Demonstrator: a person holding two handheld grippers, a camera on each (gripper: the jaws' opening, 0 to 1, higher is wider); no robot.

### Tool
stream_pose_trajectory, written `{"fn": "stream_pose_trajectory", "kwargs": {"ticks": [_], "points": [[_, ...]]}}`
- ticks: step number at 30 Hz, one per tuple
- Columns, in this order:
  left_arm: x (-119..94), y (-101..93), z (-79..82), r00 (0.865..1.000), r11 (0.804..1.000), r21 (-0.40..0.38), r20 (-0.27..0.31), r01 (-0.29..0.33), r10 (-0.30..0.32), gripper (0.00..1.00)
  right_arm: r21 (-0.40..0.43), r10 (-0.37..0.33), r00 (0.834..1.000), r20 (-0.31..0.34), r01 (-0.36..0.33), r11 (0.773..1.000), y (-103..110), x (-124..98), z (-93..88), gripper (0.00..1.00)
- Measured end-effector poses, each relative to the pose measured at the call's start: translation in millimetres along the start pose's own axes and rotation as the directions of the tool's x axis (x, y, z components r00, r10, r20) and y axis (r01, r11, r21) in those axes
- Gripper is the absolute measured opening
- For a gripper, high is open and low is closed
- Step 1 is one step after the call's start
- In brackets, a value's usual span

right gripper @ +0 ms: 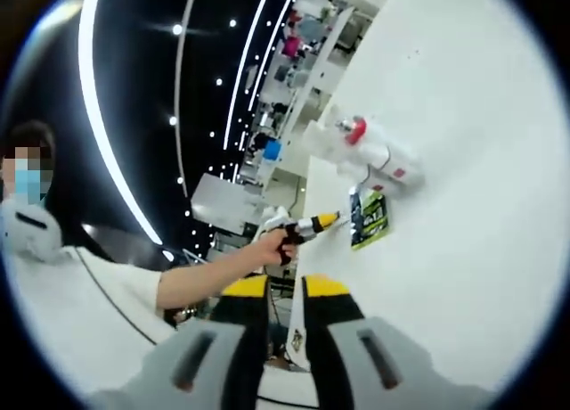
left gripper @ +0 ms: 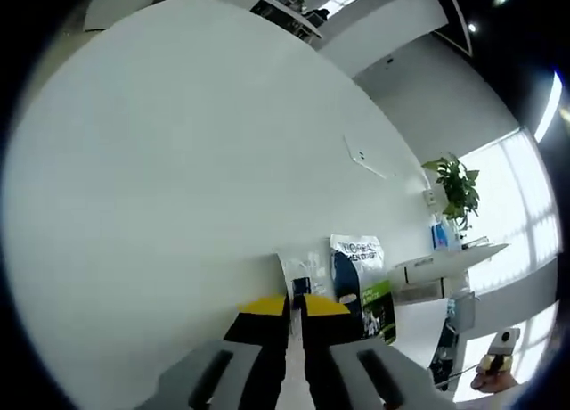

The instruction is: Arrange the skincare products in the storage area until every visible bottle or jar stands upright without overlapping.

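Left gripper (left gripper: 295, 305) jaws nearly closed, empty; right gripper (right gripper: 287, 290) narrow gap, empty

On my left claw (left gripper: 296, 310) I see two black jaws with yellow tips, and each jaw grows from a grey moulded base with a dark slot in it. My right claw (right gripper: 285, 290) has the same look: black jaws, yellow caps on the ends, grey bases with dark slots. In the right gripper view the person (right gripper: 98, 294) wears a white short-sleeved shirt, and the sleeve ends above the elbow.
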State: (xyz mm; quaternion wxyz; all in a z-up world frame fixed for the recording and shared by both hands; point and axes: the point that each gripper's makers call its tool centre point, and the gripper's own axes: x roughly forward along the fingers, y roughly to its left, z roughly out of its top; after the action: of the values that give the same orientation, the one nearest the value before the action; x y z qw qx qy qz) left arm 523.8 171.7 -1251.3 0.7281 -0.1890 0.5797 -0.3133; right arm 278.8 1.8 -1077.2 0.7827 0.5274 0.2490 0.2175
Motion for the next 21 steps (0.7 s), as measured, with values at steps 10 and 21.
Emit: {"fn": "stream_pose_trajectory", "kwargs": {"ticks": [10, 21], "points": [[5, 1.8, 7.3, 0.999, 0.999, 0.014, 0.002, -0.053, 0.053, 0.07, 0.019, 0.002, 1.0, 0.003, -0.002, 1.0, -4, 1, -2.9, 0.13], [-1, 7.3, 14.3, 0.992, 0.991, 0.067, -0.043, -0.112, 0.115, 0.17, 0.023, 0.011, 1.0, 0.007, -0.011, 1.0, -5, -2, -7.4, 0.14]]}}
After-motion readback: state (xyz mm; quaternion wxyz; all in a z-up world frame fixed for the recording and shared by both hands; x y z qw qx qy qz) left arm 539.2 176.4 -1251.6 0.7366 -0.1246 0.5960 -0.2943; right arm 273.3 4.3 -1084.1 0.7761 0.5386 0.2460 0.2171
